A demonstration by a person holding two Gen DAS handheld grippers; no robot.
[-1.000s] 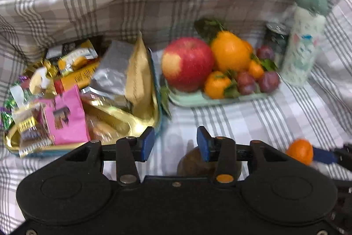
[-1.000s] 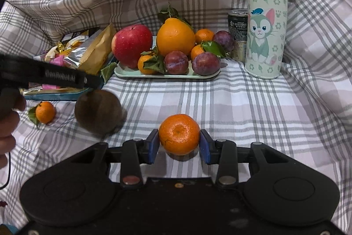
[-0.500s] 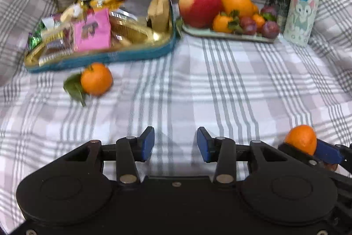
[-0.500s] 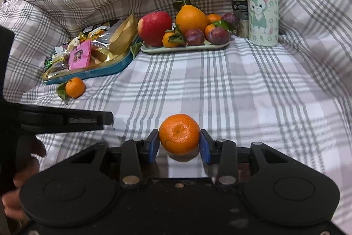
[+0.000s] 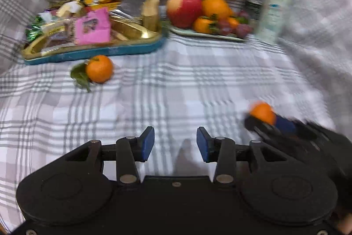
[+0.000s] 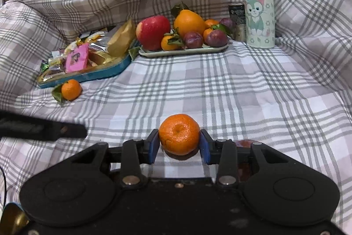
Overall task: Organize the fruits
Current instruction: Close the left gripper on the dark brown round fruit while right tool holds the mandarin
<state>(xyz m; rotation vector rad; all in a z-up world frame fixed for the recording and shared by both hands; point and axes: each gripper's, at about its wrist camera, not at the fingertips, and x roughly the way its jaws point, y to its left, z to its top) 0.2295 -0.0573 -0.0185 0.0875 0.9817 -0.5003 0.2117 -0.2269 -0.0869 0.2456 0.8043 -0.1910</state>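
Observation:
My right gripper [image 6: 179, 145] is shut on a tangerine [image 6: 179, 134] and holds it above the checked cloth; it also shows in the left wrist view [image 5: 263, 112], blurred. My left gripper [image 5: 175, 143] is open and empty over the cloth. A loose tangerine with a leaf [image 5: 99, 68] [image 6: 70, 89] lies in front of the snack tray. At the back a pale green fruit tray [image 6: 216, 49] [image 5: 182, 32] holds a red apple [image 6: 153, 32], a large orange [image 6: 189, 22], small tangerines and plums [image 6: 193, 39].
A teal and gold snack tray [image 6: 120, 66] [image 5: 129, 51] with wrapped snacks sits at the back left. A cat-print bottle [image 6: 258, 14] [image 5: 274, 12] and a dark can [image 6: 237, 21] stand right of the fruit tray. Folds of checked cloth rise all round.
The left gripper has swung a little left and nearer to the trays, with motion blur. The right gripper still holds the tangerine and has drawn a little closer to the fruit tray.

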